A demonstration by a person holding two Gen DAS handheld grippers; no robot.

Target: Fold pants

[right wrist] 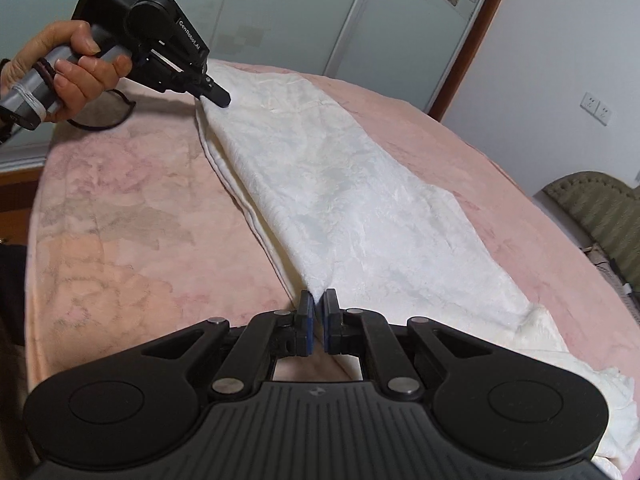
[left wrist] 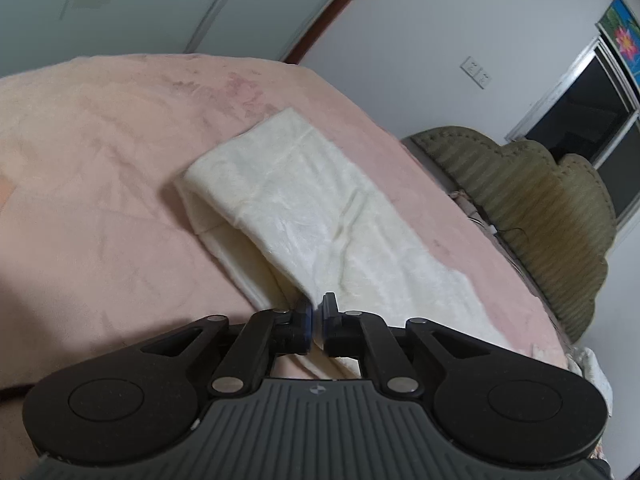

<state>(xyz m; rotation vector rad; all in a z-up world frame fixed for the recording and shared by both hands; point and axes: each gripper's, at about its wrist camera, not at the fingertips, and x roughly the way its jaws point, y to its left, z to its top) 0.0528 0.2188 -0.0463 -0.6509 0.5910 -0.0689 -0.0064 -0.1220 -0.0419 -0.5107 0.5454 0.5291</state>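
The cream pants (right wrist: pixel 340 200) lie as a long folded strip across the middle of the bed (right wrist: pixel 120 240), on its pink blanket, running from the near edge, where one end spills over at the near right corner, toward the far side. Both ends of one long folded edge are pinched: the right gripper (right wrist: pixel 319 312) has its jaws drawn narrow on a ridge of cloth at the near end, and the left gripper (right wrist: pixel 214 94), held in a hand (right wrist: pixel 76 76) above the far left part of the bed, nips the far corner of the same strip. In the left wrist view that gripper (left wrist: pixel 319 314) shows its jaws nearly together with a fold of fabric rising between the pads, though the pads' contact there is partly hidden by the cloth itself. A wide stretch of bare blanket lies open to the left of the pants, and a narrower band lies between the pants and the bed's right edge. Beyond that edge stands an olive ribbed headboard or cushion (left wrist: pixel 540 208), close against the bed. The wall behind carries a white socket plate (left wrist: pixel 476 72), and pale sliding wardrobe doors (right wrist: pixel 304 16) stand past the far edge. The left gripper's body reads "DAS" and "GenRobot.AI" in white letters; smaller print beneath is too fine to make out.
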